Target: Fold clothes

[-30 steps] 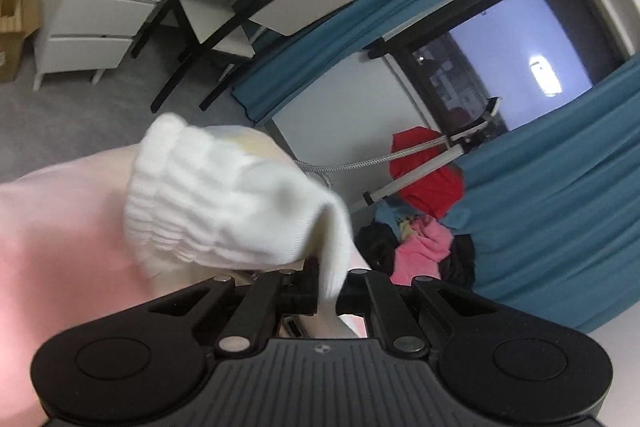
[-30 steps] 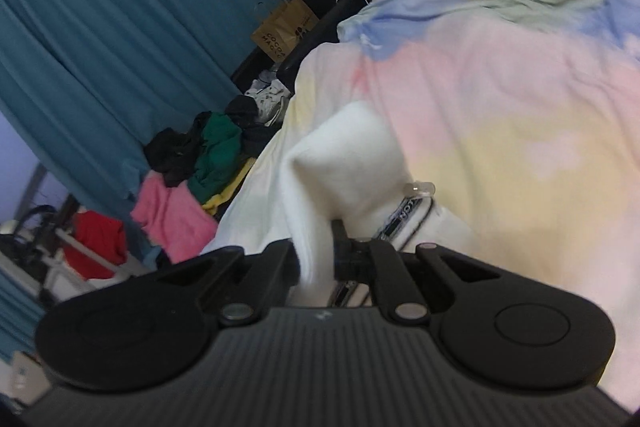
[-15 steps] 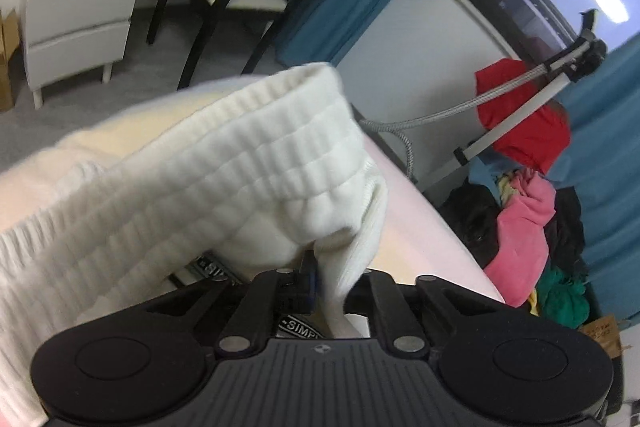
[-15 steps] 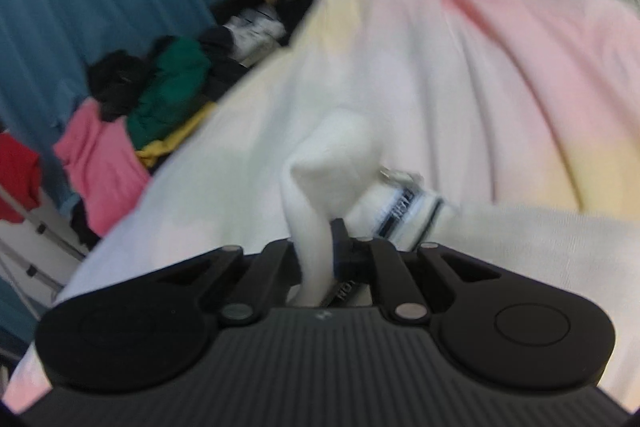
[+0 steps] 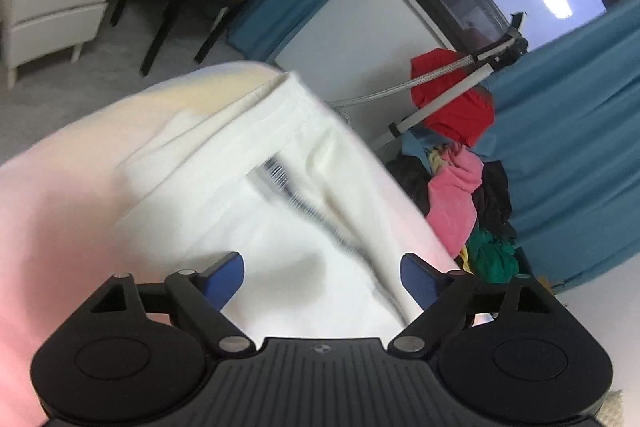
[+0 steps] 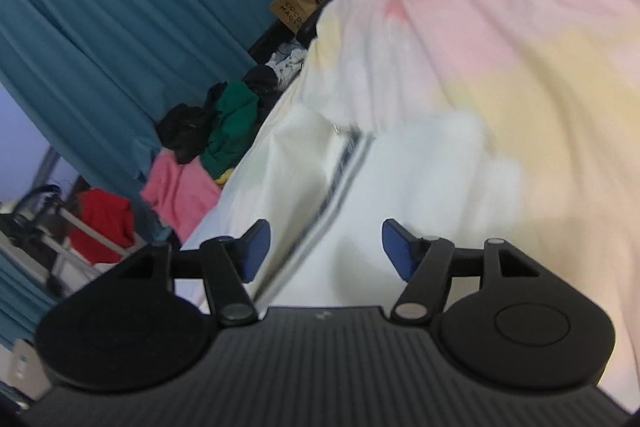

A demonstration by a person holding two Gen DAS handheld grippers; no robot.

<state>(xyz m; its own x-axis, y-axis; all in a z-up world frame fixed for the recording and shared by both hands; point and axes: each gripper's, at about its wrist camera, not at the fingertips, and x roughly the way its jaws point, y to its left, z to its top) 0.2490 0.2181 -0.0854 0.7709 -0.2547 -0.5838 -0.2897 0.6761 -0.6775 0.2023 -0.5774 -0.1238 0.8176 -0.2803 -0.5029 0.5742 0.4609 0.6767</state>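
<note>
White knit, soft and limp, is what I am working with: the garment lies spread on the bed, over its pastel cover, with a dark striped band running along it. I judge it light and floppy, with no stiffness to hold a shape, so it should sag and slide wherever it is lifted by one point; thicker seams or the hem at its far end look like the surest places to pinch, since a single thin layer could slip out of the fingers. My left gripper has its fingers spread wide and empty, and the cloth sits between and just beyond them, though I cannot tell whether the pads touch it. My right gripper is likewise wide apart with nothing held; the striped band passes between its fingers, nearer the left one, and the white cloth fills the gap below. Both views are blurred, so finer creases are hard to read. To my eye the piece rests flat on the bed at this point, and a fresh pinch at two edge points would be needed for the next fold.
</note>
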